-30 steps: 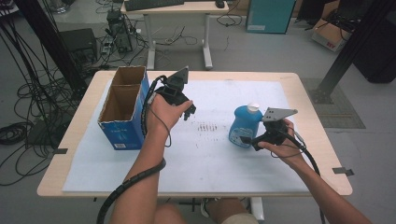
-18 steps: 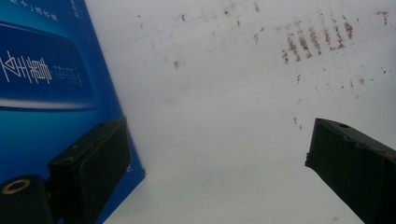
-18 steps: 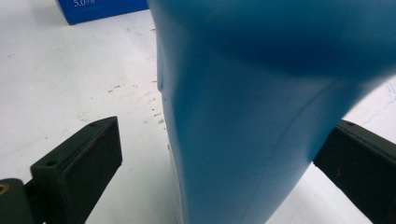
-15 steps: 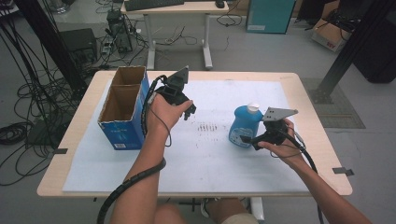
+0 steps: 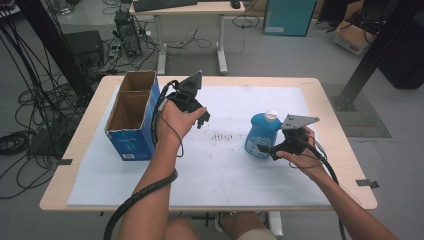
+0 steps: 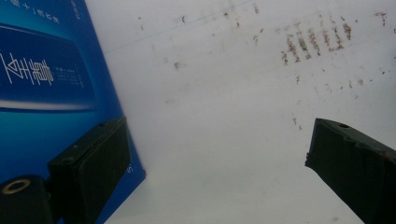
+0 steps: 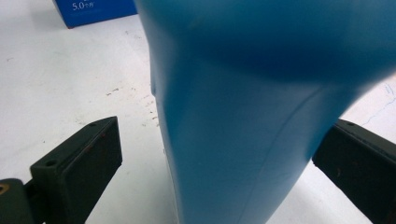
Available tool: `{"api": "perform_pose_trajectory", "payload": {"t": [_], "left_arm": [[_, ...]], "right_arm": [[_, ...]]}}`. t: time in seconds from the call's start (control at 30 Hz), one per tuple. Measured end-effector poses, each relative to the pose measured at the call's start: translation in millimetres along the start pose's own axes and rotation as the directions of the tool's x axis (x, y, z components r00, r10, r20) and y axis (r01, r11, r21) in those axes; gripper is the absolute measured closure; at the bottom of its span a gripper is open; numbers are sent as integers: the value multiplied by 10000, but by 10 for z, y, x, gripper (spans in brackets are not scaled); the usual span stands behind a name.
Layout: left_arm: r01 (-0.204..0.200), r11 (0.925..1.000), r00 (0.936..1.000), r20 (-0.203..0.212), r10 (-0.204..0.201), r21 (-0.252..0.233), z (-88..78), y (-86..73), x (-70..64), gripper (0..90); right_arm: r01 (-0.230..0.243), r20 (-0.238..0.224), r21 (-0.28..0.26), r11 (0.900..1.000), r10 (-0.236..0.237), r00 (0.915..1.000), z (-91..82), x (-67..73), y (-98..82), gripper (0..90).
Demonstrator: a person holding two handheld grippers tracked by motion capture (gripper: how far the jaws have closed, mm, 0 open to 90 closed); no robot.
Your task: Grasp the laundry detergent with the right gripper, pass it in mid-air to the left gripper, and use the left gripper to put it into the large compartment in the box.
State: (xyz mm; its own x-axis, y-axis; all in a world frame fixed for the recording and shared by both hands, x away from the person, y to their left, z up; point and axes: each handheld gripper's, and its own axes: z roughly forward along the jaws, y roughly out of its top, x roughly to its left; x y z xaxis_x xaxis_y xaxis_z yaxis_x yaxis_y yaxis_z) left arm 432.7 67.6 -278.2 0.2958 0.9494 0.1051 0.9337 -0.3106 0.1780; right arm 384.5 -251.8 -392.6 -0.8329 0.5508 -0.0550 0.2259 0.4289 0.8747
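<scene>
Right of centre in the high view, the blue bottle (image 5: pixel 261 136) stands upright on the white sheet (image 5: pixel 220 165) covering the bench. The right gripper (image 5: pixel 267 149) brackets its lower body, jaws spread with a gap on the near side, apparently lined up to clamp. The left gripper (image 5: pixel 202 119) hangs released just beside the box (image 5: pixel 131 131), probably waiting clear.

A detergent bottle (image 5: pixel 261 136) stood on the bench (image 5: pixel 330 120), right of centre. An open two-compartment carton (image 5: pixel 131 116) stood well apart at the bench's left side.
</scene>
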Motion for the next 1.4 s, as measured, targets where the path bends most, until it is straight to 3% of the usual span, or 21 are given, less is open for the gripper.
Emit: {"api": "perform_pose_trajectory", "payload": {"t": [1.4], "left_arm": [[-4,10000,10000,-54,4,-56,-32,12,-1,64]], "right_arm": [[8,99,-227,9997,-6,10000,26,-6,-15,13]]}}
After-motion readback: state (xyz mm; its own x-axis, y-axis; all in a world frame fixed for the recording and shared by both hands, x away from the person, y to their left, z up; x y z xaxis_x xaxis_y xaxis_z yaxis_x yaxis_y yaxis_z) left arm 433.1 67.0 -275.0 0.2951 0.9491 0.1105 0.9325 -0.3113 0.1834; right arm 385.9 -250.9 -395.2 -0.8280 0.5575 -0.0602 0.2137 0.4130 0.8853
